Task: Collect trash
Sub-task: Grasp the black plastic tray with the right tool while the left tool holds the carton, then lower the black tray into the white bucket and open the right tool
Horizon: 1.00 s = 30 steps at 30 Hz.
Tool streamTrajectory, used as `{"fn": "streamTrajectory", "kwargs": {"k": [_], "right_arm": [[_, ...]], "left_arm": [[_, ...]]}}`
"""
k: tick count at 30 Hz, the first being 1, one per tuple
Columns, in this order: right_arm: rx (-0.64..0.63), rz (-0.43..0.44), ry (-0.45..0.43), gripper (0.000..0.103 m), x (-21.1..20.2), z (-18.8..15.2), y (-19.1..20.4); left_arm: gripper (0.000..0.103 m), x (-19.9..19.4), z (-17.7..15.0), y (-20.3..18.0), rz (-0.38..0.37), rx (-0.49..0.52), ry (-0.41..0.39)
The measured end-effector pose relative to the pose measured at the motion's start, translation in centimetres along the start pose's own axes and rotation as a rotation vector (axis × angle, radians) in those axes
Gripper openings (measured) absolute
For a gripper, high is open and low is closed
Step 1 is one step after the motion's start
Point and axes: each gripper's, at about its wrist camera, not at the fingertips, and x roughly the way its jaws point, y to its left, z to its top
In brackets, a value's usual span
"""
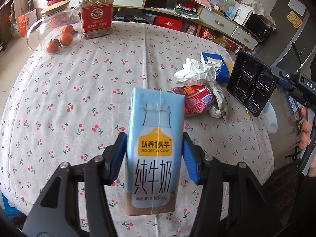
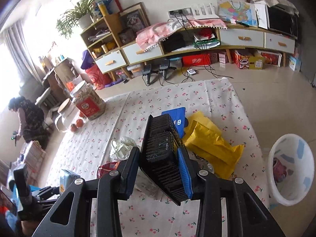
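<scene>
My left gripper (image 1: 155,152) is shut on a light-blue milk carton (image 1: 156,138) and holds it upright above the cherry-print tablecloth (image 1: 79,98). My right gripper (image 2: 161,158) is shut on a black plastic tray (image 2: 162,152), held on edge above the table; the tray also shows in the left wrist view (image 1: 250,83). On the table lie a crushed red can (image 1: 195,99), crumpled white paper (image 1: 197,70), a blue box (image 2: 176,118) and yellow wrappers (image 2: 211,144). A white bin (image 2: 292,169) stands on the floor to the right, with some trash inside.
A glass teapot (image 1: 55,23), tangerines (image 1: 63,37) and a jar of seeds (image 1: 96,13) stand at the table's far left. Low cabinets (image 2: 197,39) line the wall. A person (image 2: 29,118) crouches on the floor at the left.
</scene>
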Motion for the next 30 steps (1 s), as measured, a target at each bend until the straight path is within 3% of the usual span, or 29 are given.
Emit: {"fn": "streamTrajectory", "kwargs": {"k": [4, 8, 16, 21, 25, 30], "right_arm": [[0.078, 0.045, -0.035, 0.040, -2.0, 0.2, -2.4], [0.136, 0.018, -0.082, 0.040, -4.3, 0.2, -5.1], [0.286, -0.091, -0.145, 0.040, -8.8, -0.7, -12.8], [0.338, -0.217, -0.177, 0.040, -11.3, -1.2, -16.9], [0.412, -0.253, -0.168, 0.040, -11.7, -2.2, -20.4], [0.483, -0.228, -0.133, 0.040, -10.6, -3.2, -23.3]], "left_arm": [[0.057, 0.2, 0.2, -1.1, -0.008, 0.017, -0.001], [0.057, 0.3, 0.3, -2.5, -0.019, 0.043, 0.001], [0.057, 0.9, 0.8, -5.7, -0.051, 0.097, 0.009], [0.057, 1.1, 1.3, -7.7, -0.072, 0.130, 0.008], [0.057, 1.7, 1.5, -9.0, -0.082, 0.153, 0.016], [0.057, 2.4, 1.5, -10.1, -0.087, 0.169, 0.029]]}}
